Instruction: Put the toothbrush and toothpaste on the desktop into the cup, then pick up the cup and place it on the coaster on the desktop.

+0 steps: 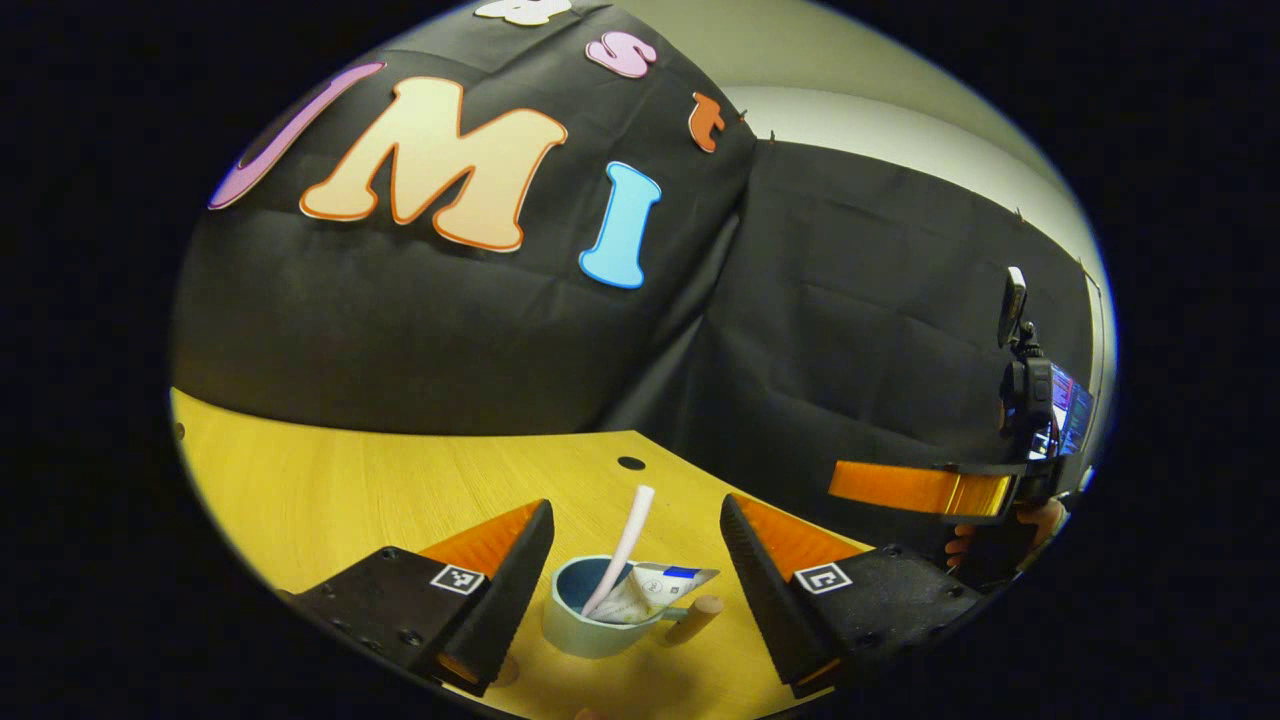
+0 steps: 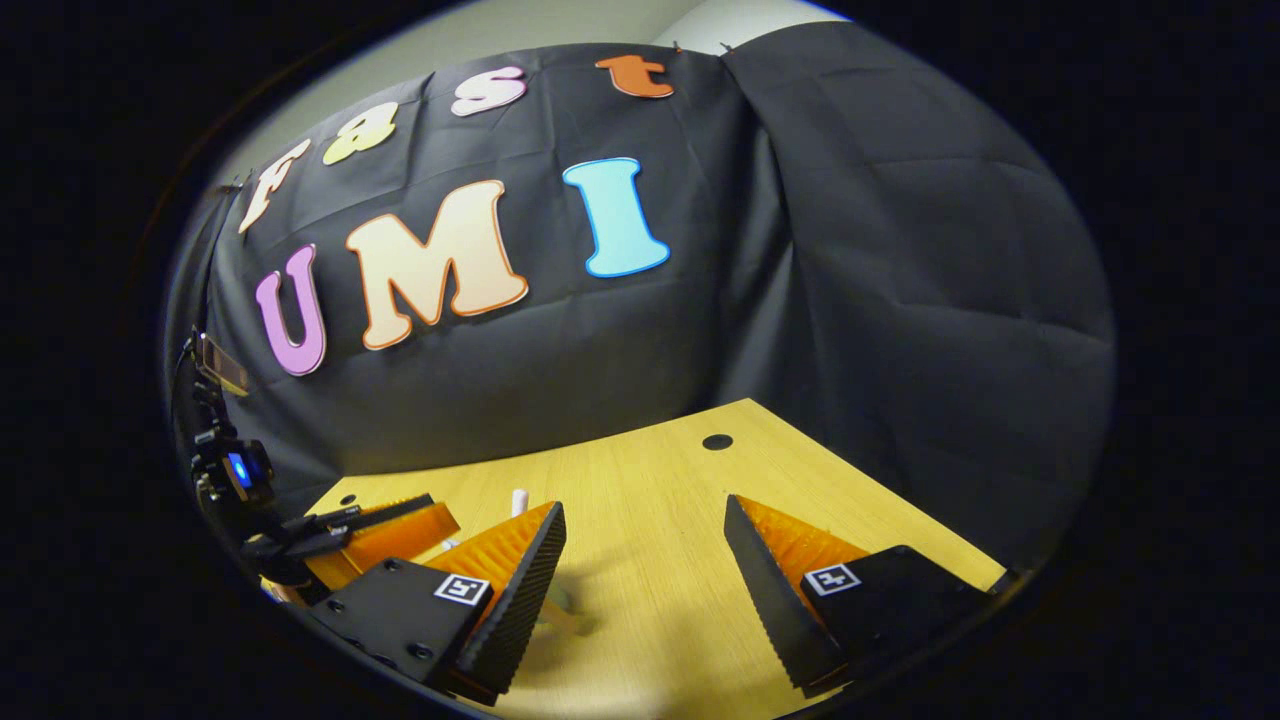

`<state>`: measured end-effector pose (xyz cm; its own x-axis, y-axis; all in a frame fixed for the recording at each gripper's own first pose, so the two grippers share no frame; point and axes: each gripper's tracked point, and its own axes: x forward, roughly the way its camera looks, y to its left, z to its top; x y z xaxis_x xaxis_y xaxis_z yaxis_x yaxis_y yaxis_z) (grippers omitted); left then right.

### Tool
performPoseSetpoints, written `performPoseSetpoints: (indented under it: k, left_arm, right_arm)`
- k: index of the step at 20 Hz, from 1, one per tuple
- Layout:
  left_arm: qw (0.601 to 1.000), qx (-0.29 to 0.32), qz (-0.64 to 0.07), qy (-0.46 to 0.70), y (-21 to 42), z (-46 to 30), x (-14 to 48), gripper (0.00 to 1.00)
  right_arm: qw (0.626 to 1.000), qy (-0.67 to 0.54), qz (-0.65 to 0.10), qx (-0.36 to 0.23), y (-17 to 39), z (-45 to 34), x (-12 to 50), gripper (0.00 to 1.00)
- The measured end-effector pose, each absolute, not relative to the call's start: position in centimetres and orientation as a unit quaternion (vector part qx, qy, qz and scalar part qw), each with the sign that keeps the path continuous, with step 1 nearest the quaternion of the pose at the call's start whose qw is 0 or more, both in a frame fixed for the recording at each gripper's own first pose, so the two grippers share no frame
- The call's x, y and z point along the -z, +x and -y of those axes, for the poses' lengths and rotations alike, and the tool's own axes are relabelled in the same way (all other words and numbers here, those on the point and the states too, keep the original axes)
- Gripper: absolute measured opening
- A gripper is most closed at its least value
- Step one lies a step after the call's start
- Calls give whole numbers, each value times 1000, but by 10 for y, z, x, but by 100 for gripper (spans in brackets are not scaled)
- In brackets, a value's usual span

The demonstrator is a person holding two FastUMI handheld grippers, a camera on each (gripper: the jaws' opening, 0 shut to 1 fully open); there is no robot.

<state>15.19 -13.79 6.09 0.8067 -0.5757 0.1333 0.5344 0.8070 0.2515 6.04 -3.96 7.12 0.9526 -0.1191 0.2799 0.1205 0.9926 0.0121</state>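
Note:
A light blue cup [image 1: 585, 625] with a wooden handle [image 1: 695, 620] stands on the yellow wooden desktop [image 1: 360, 490]. A white toothbrush [image 1: 625, 545] and a crumpled toothpaste tube [image 1: 655, 590] stick out of it. My left gripper [image 1: 636, 502] is open, one finger on each side of the cup, neither touching it. In the left gripper view my right gripper [image 1: 920, 488] is off to the right, held by a hand [image 1: 1000, 540]. My right gripper [image 2: 643, 505] is open over bare desktop. In the right gripper view the toothbrush tip [image 2: 519, 497] peeks above its left finger, with my left gripper [image 2: 370, 535] beyond.
The black cloth wall closes the desk's far side and right side. A small round hole [image 1: 631, 463] [image 2: 716, 441] sits in the desktop near the back. A darker round patch [image 1: 505, 668] shows on the wood beside my left finger; I cannot tell what it is.

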Motion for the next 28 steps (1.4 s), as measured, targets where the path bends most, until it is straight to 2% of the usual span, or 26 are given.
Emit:
performPoseSetpoints:
  k: [3,4,5,6,7,14,19,24,25,26,28]
  left_arm:
    - [955,258,105,101,137,117,-67,95]
    - [958,245,105,104,131,108,-69,95]
    - [961,231,104,109,123,98,-71,95]
    - [964,217,106,111,115,87,-72,95]
    - [968,199,108,111,108,75,-73,95]
    - [988,80,94,92,57,-4,-64,95]
    - [993,12,79,92,34,-38,-48,95]
    - [994,-13,77,82,28,-34,-40,95]
    - [993,-18,76,84,28,-33,-39,95]
    - [993,-21,76,84,28,-32,-37,95]
    - [994,-22,75,82,29,-27,-35,95]
  right_arm:
    - [994,-19,109,24,68,17,-60,93]
    - [995,-30,95,10,71,9,-55,98]
    - [996,-43,82,-3,74,3,-52,98]
    - [996,-55,69,-16,77,-3,-47,93]
    - [996,-67,56,-31,81,-11,-43,98]
    - [982,-115,-57,-137,112,-52,-9,98]
    - [959,-182,-140,-164,137,-59,24,97]
    - [933,-242,-204,-170,161,-54,57,95]
    - [930,-245,-213,-171,166,-54,61,94]
    - [928,-246,-221,-172,168,-53,64,82]
    - [926,-244,-232,-174,174,-53,70,78]
